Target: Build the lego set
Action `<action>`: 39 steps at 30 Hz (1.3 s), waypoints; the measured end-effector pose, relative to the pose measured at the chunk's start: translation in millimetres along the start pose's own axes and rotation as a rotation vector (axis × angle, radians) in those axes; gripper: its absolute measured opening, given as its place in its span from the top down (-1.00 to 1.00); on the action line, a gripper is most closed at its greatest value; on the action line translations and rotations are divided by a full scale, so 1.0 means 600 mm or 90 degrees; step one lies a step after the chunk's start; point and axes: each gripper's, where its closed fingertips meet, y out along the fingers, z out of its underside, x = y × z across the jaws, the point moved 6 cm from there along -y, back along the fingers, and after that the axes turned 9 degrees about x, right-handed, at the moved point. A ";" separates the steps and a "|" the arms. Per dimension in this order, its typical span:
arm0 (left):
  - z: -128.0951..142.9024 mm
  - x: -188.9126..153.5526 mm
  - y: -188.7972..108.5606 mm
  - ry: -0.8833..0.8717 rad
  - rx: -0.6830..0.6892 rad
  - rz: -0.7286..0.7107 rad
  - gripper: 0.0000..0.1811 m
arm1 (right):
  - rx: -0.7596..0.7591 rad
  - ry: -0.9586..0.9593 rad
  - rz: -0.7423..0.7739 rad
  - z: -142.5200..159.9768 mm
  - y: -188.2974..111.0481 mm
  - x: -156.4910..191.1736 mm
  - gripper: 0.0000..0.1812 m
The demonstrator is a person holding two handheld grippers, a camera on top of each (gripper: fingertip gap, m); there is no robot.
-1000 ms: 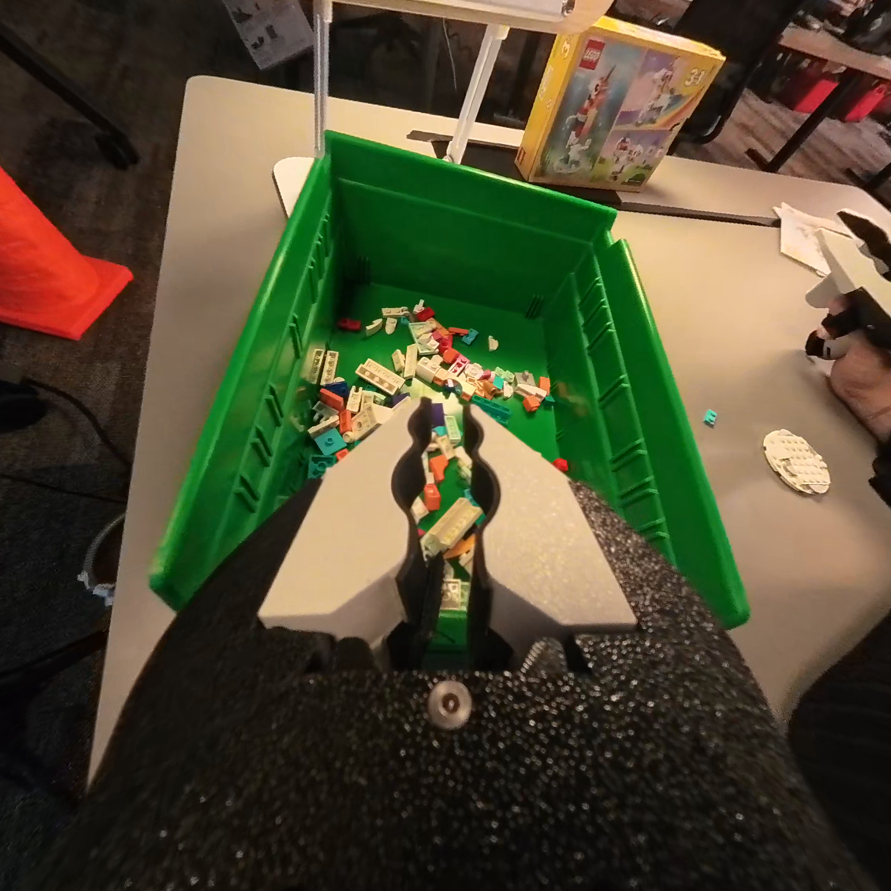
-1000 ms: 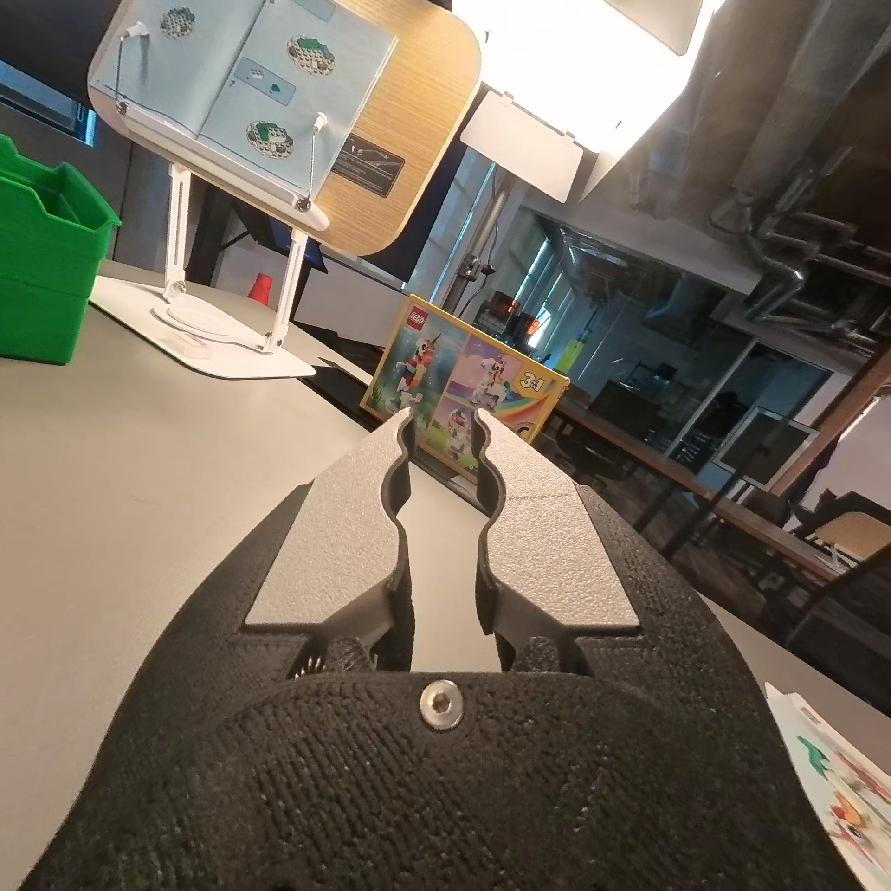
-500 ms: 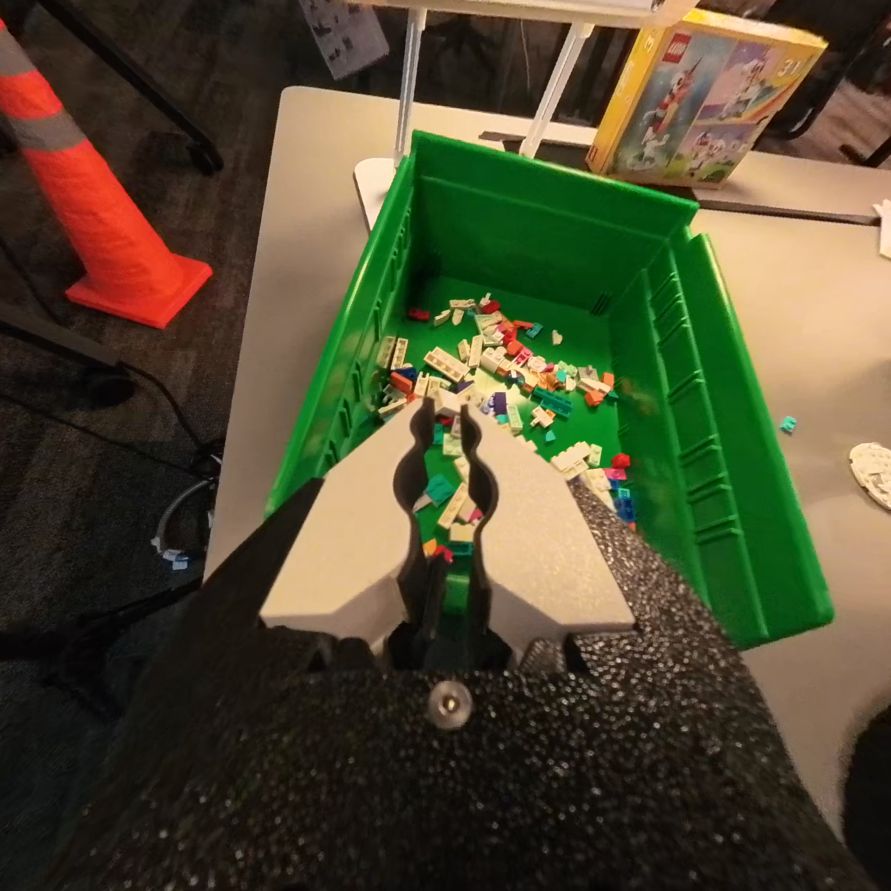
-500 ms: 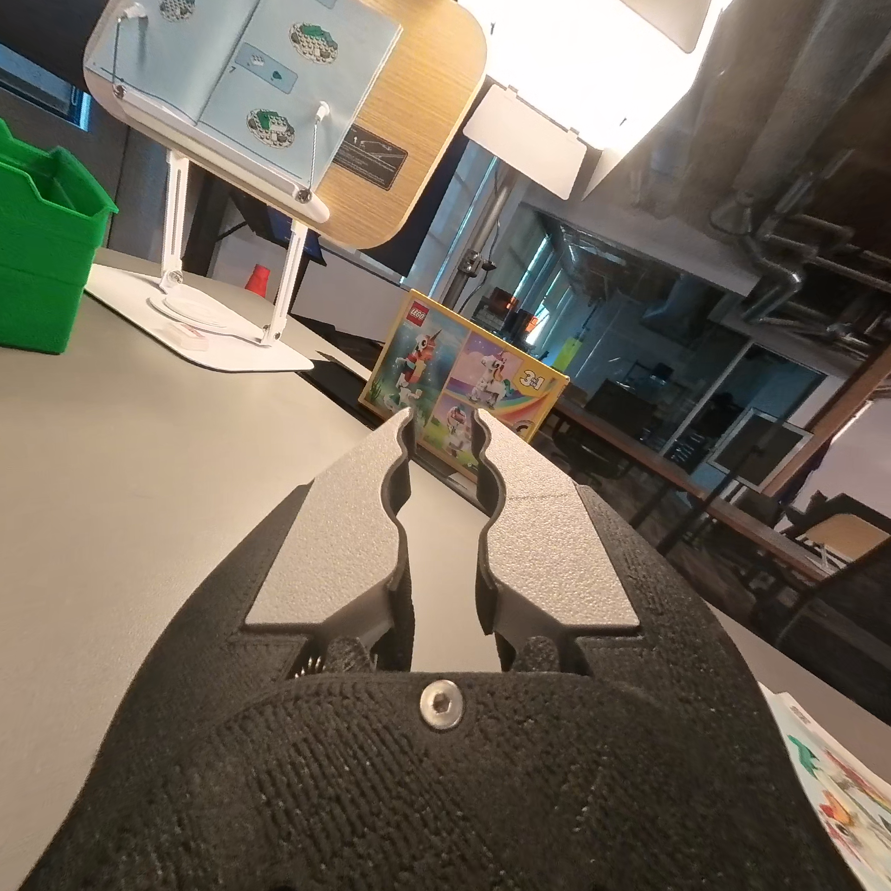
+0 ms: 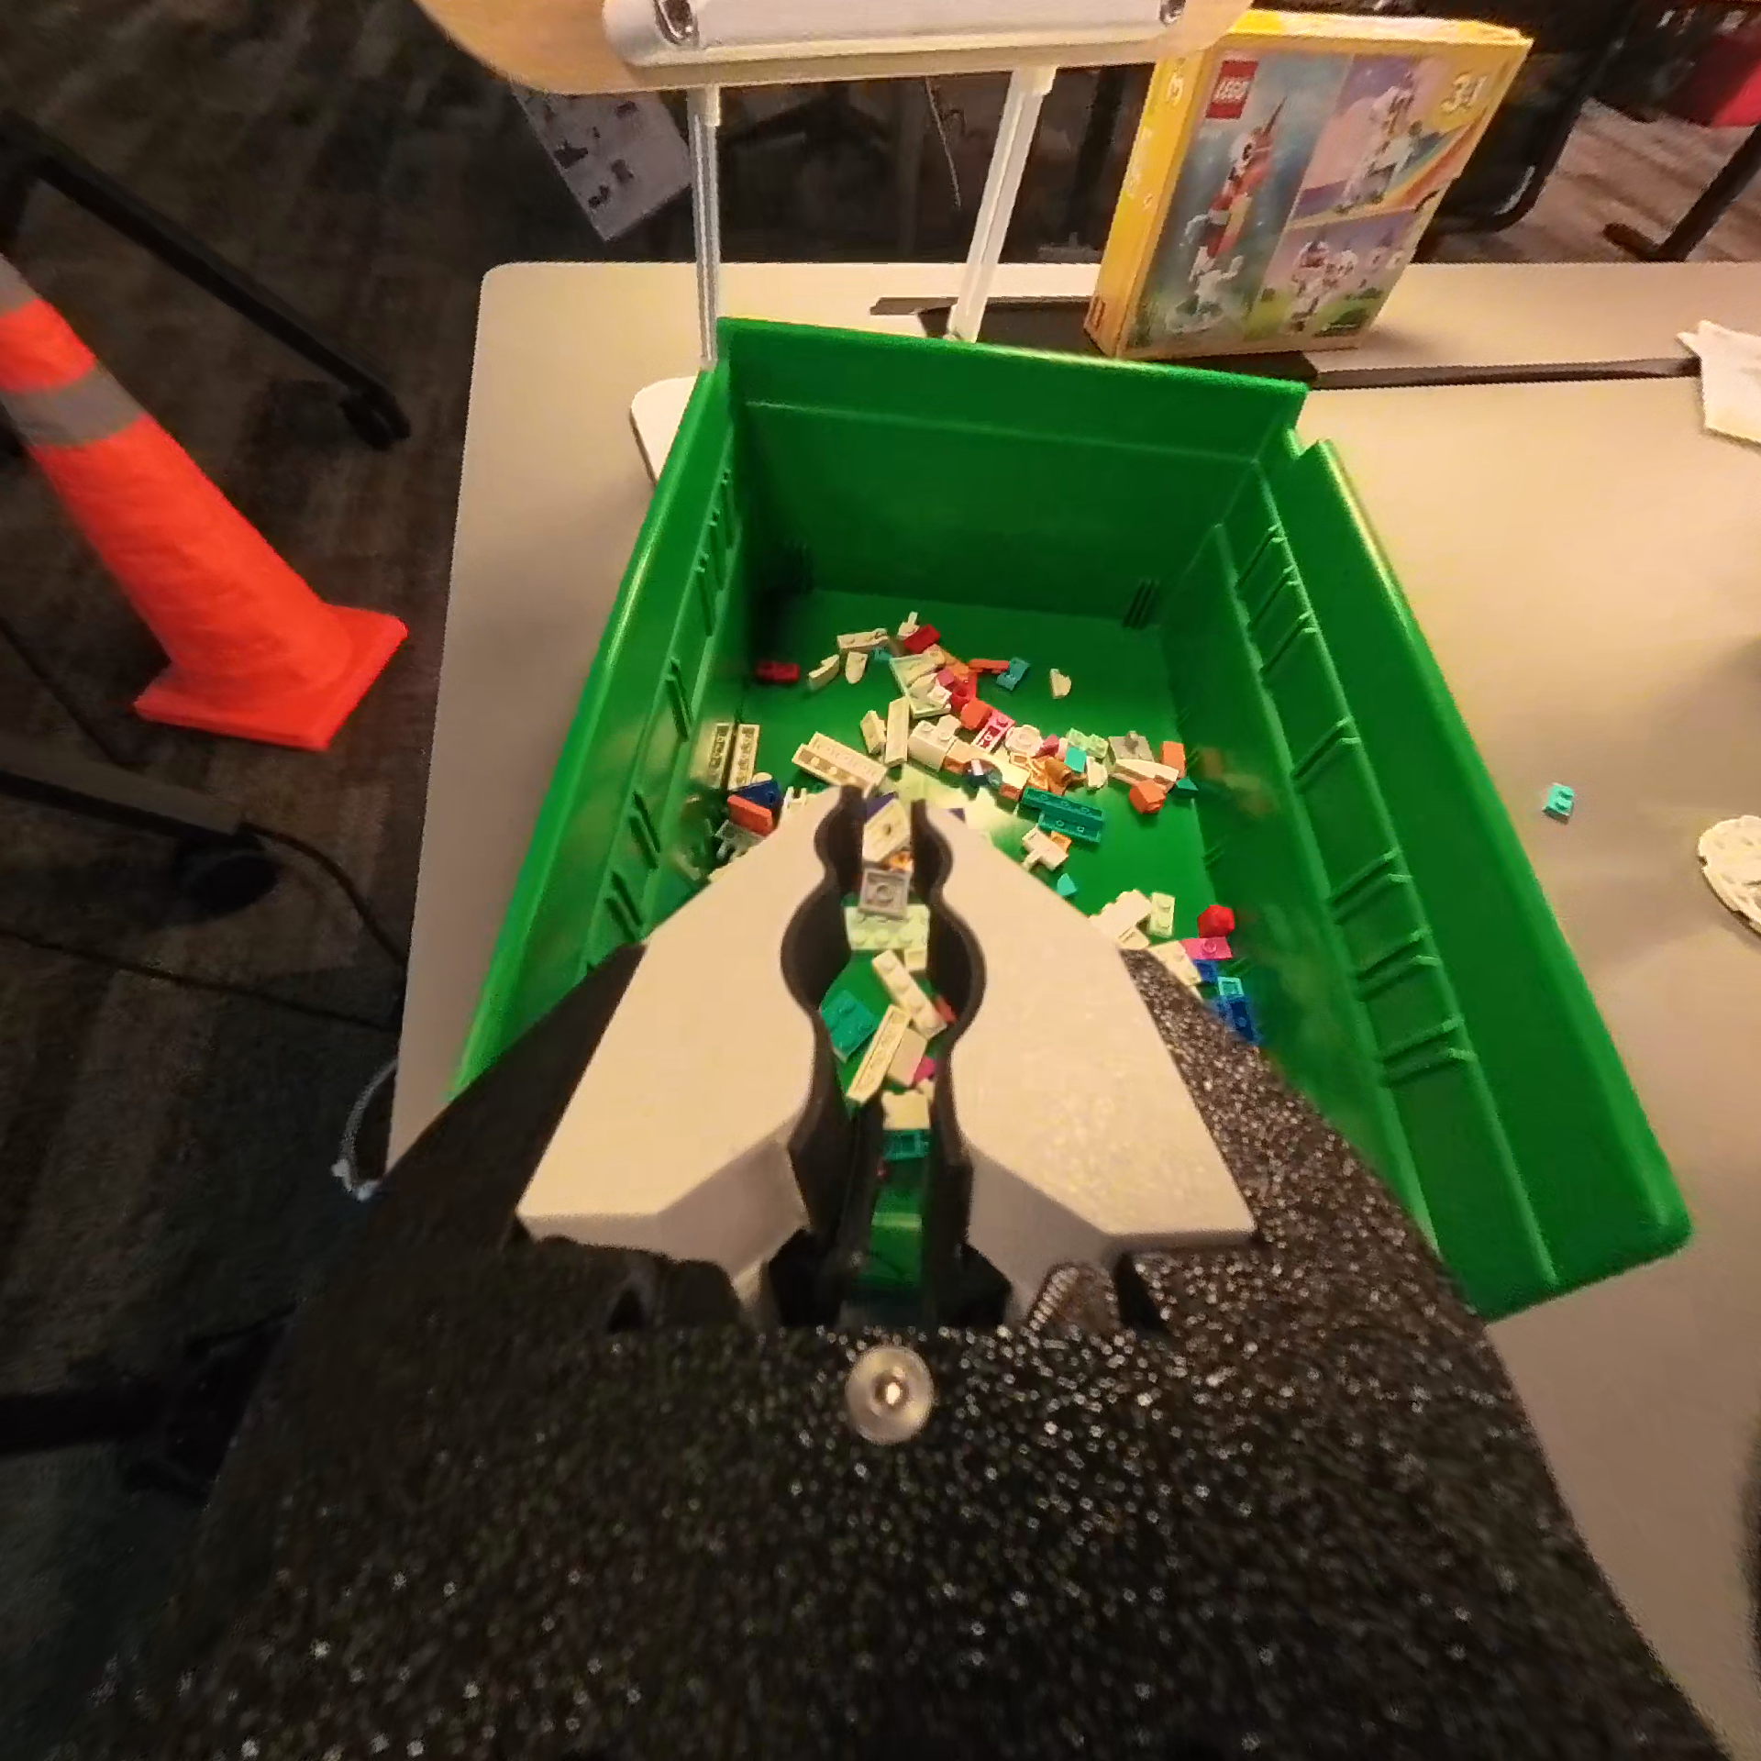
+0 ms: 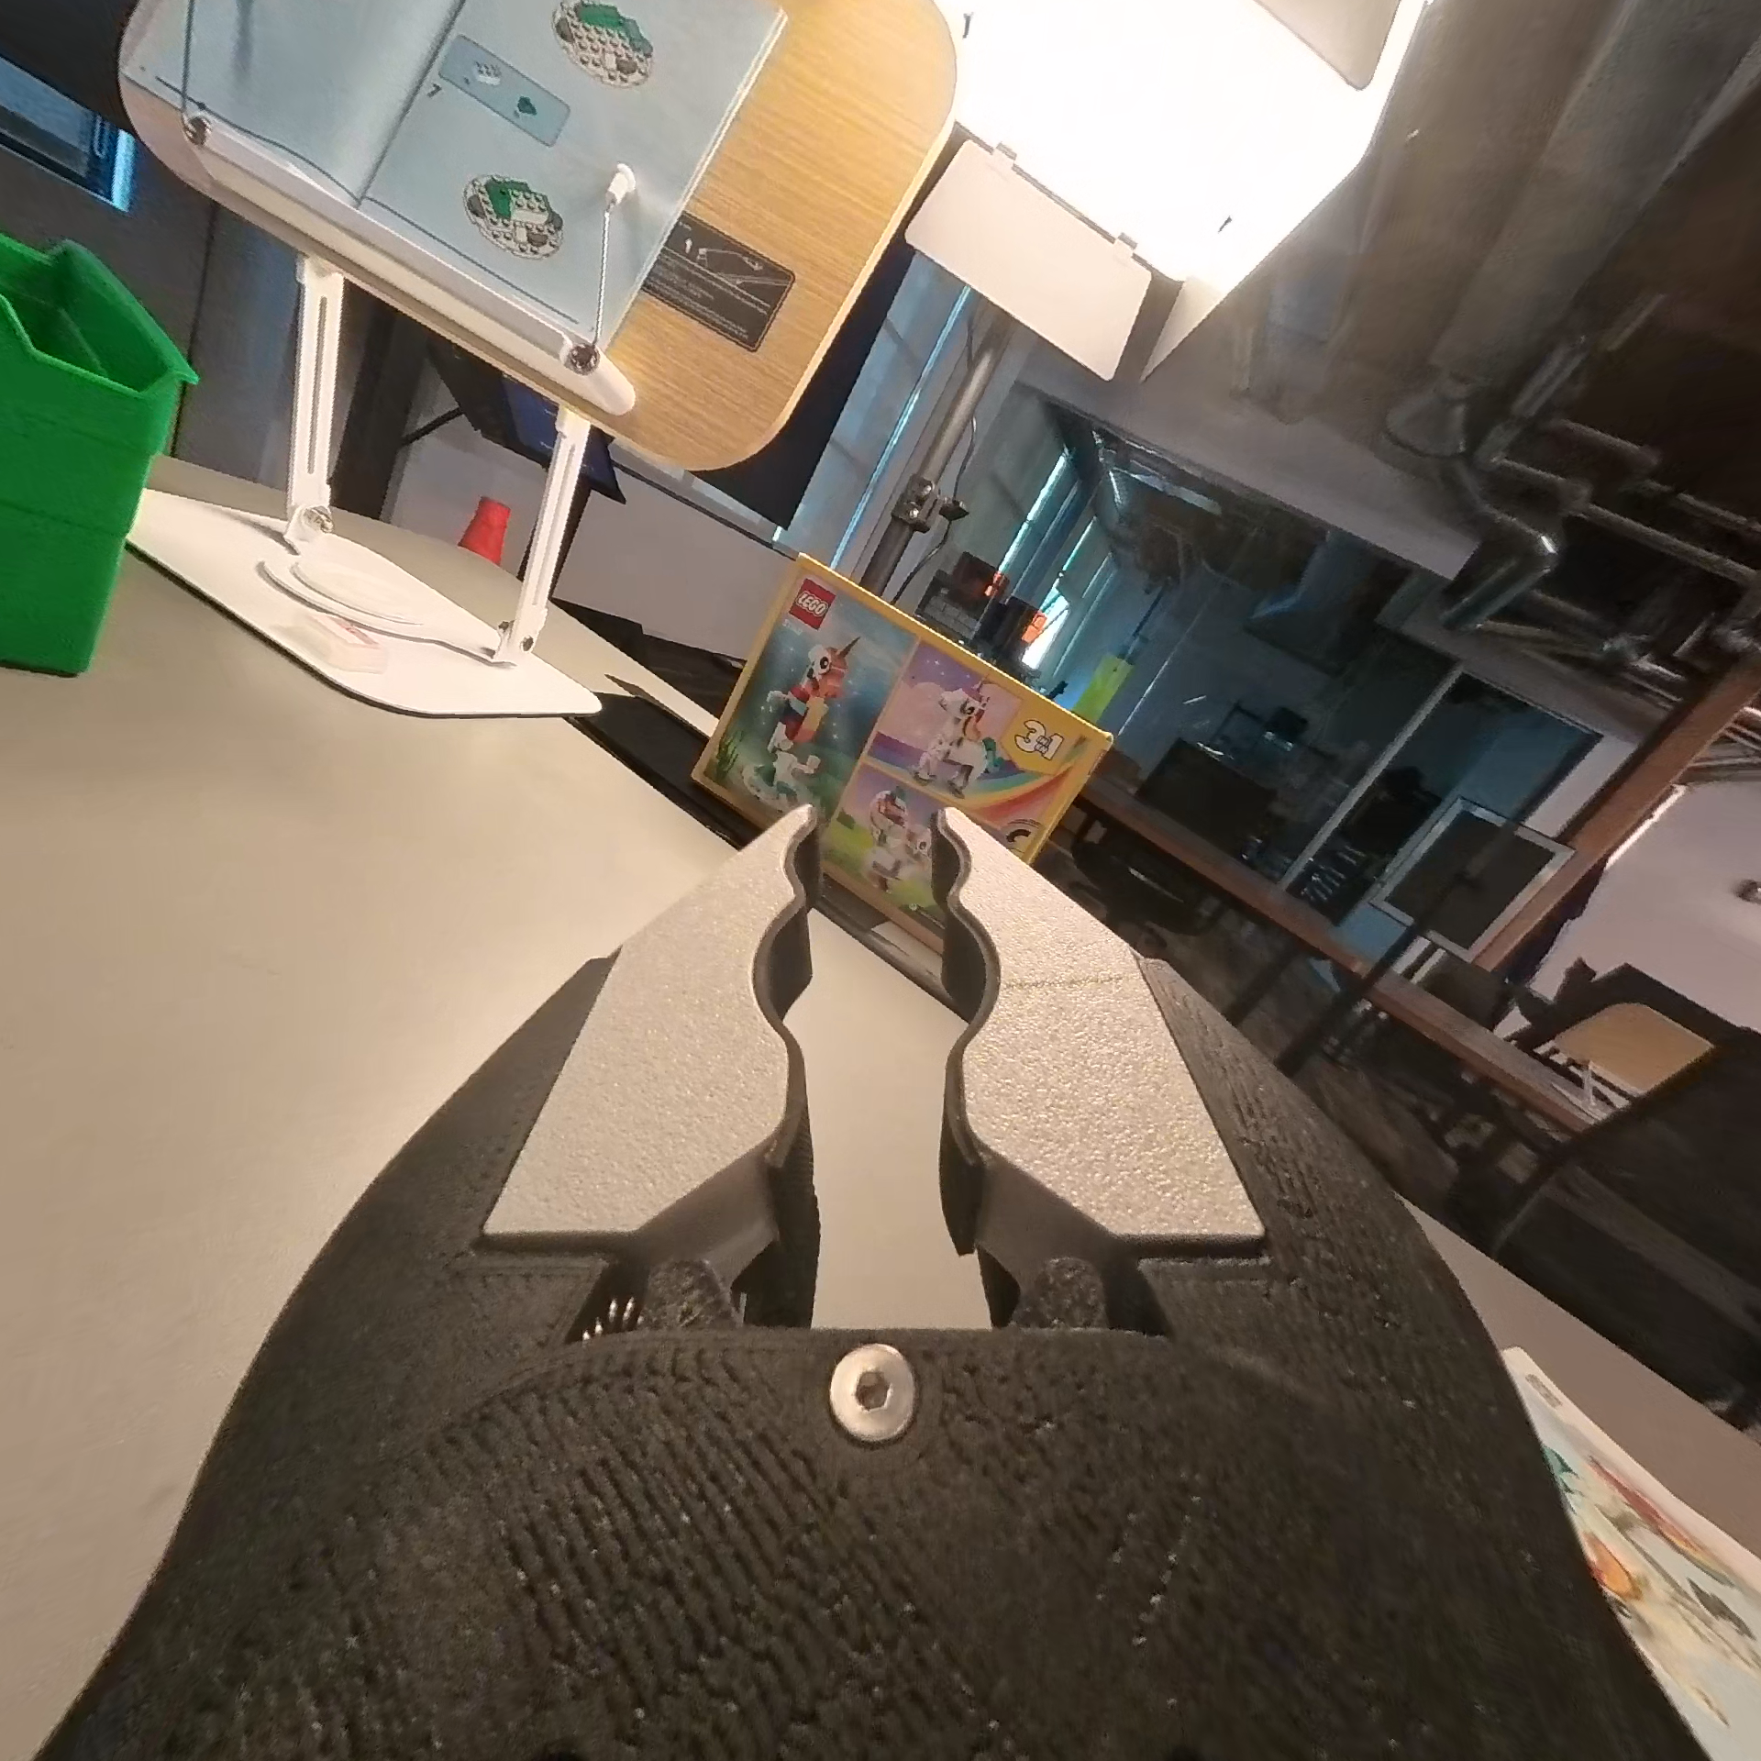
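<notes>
A green bin (image 5: 1334, 724) holds several loose lego pieces (image 5: 991, 743) in white, teal, red and orange. My left gripper (image 5: 879, 800) hovers above the bin's near left part with its jaws a narrow gap apart and nothing between them. A white round studded plate (image 5: 1734, 872) and a small teal piece (image 5: 1559, 800) lie on the grey table (image 5: 1525, 591) right of the bin. My right gripper (image 6: 875, 824) is open and empty, low over the table, pointing at the yellow lego box (image 6: 905, 762). The bin's corner (image 6: 67, 476) shows at the left.
A white stand (image 6: 448, 172) holding the open instruction pages stands behind the bin. The lego box (image 5: 1315, 181) is at the table's back. A booklet (image 6: 1668, 1563) lies at the right. An orange cone (image 5: 162, 534) stands on the floor to the left. Across from one pair of fingers to the other is roughly 45 centimetres. To the white round studded plate (image 5: 1734, 872): right tips about 20 centimetres, left tips about 35 centimetres.
My left gripper has pulled back and to the left over the bin, so the right hand and its gripper left that view. The right gripper has barely moved.
</notes>
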 end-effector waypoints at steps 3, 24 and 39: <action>-0.001 -0.003 0.007 0.008 0.004 0.006 0.91 | 0.002 -0.004 0.000 0.000 0.001 0.001 0.78; 0.012 -0.018 0.037 0.005 0.020 0.046 0.94 | 0.014 -0.033 -0.008 0.002 0.004 0.009 0.78; 0.014 -0.027 0.046 0.010 0.034 0.061 0.95 | 0.017 -0.042 -0.012 0.001 0.005 0.012 0.78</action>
